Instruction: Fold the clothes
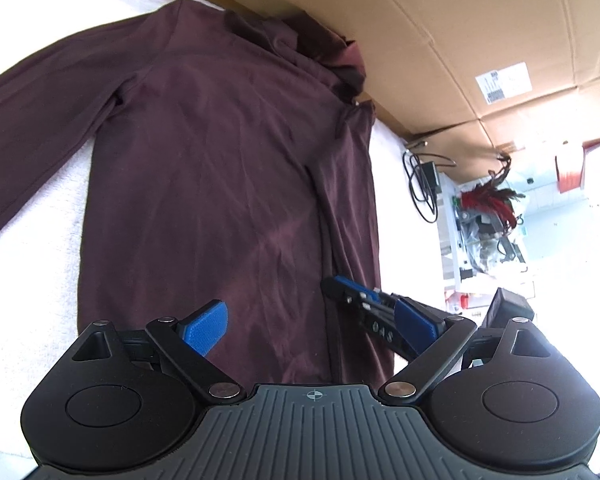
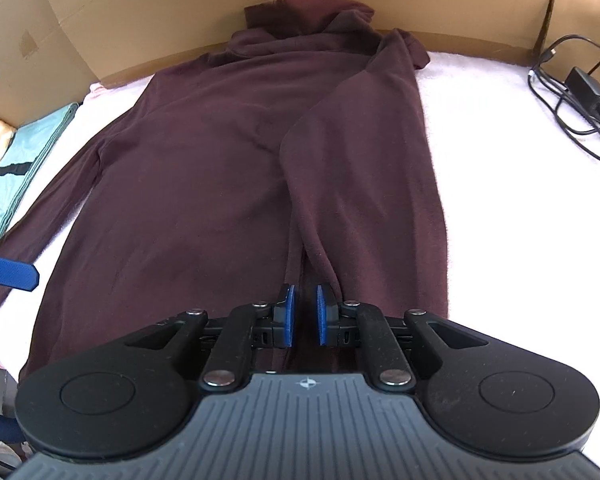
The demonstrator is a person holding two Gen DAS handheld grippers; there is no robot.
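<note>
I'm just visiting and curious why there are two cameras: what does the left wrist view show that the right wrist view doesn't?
Only the left wrist view shows a cluttered white shelf with red feathers, a label on the cardboard, and the whole right claw from the side.

Only the right wrist view shows folded teal cloth at the left edge.

Both show the maroon long-sleeved top on the white towel, one sleeve folded over its body, the cardboard wall, and a black charger with cable.

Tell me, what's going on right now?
Left tool open above hem. Right tool nearly shut at folded sleeve. Maroon top flat, other sleeve still out. Nothing blocking.
</note>
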